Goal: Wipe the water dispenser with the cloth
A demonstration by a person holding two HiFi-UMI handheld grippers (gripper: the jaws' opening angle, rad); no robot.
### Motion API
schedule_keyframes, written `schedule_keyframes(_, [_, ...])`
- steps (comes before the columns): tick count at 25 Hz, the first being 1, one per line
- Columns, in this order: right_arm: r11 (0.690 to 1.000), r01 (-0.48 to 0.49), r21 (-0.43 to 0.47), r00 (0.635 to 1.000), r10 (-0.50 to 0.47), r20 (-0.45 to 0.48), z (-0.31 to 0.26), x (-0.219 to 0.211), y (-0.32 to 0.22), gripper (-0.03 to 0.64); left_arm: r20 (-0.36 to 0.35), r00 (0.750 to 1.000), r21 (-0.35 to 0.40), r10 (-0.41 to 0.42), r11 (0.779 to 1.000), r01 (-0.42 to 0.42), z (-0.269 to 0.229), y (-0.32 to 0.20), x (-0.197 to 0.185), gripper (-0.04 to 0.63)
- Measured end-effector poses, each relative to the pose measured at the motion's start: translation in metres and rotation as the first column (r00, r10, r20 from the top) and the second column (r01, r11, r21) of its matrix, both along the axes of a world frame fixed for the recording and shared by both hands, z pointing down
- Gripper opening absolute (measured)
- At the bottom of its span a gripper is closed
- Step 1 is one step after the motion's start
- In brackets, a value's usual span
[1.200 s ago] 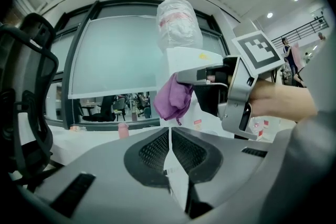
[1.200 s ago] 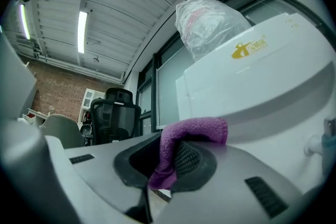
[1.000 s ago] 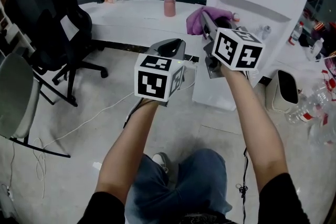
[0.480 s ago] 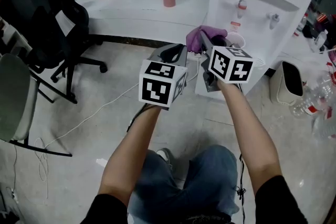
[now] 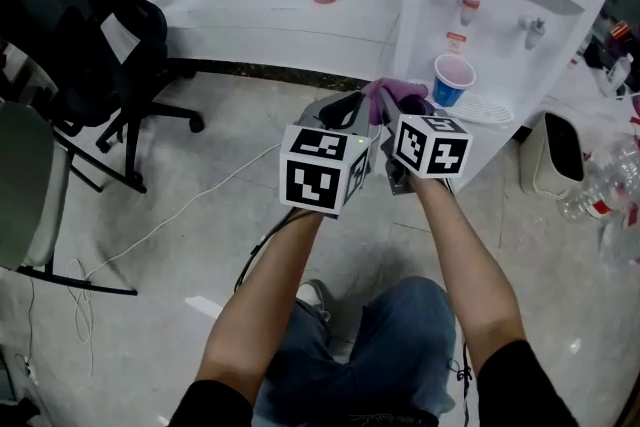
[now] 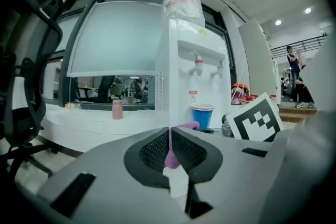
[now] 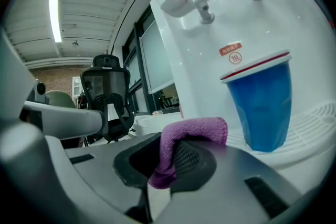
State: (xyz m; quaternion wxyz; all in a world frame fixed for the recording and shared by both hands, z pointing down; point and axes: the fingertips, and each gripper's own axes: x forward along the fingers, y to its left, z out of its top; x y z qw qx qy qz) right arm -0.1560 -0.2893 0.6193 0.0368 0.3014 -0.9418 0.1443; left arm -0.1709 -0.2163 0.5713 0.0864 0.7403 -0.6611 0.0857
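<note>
open floor spreads left of and beneath the 2 grippers, crossed only by a thin cable. ahead, the water dispenser walls off the way. a blue cup on its drip tray takes up the space under the red tap. the left gripper and right gripper sit just beside each other, both clamped on the cloth. an office chair stands well left; a bin and bottles crowd the right.

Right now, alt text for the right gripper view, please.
The right gripper is shut on a purple cloth, close to a blue cup on the white dispenser's tray. Two taps sit above; a black chair stands left.
</note>
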Motion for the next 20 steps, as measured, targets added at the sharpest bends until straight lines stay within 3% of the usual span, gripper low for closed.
schedule_keyframes(6, [0.991,0.099,0.091,0.995,-0.097,-0.035,0.014,-0.011,0.036,0.046,-0.008,1.0,0.003,0.01,1.0,-0.01,0.015,0.0,0.005,0.035])
schedule_keyframes(11, [0.994,0.098,0.039,0.995,-0.096,-0.031,0.043,-0.017,0.034,0.046,-0.049,0.999,0.025,-0.015,1.0,0.016,0.014,0.001,-0.002,0.035])
schedule_keyframes(20, [0.999,0.01,-0.034,0.999,-0.011,-0.036,0.07,0.001,0.001,0.046,-0.002,1.0,0.003,0.014,1.0,-0.014,0.031,-0.004,-0.004,0.037])
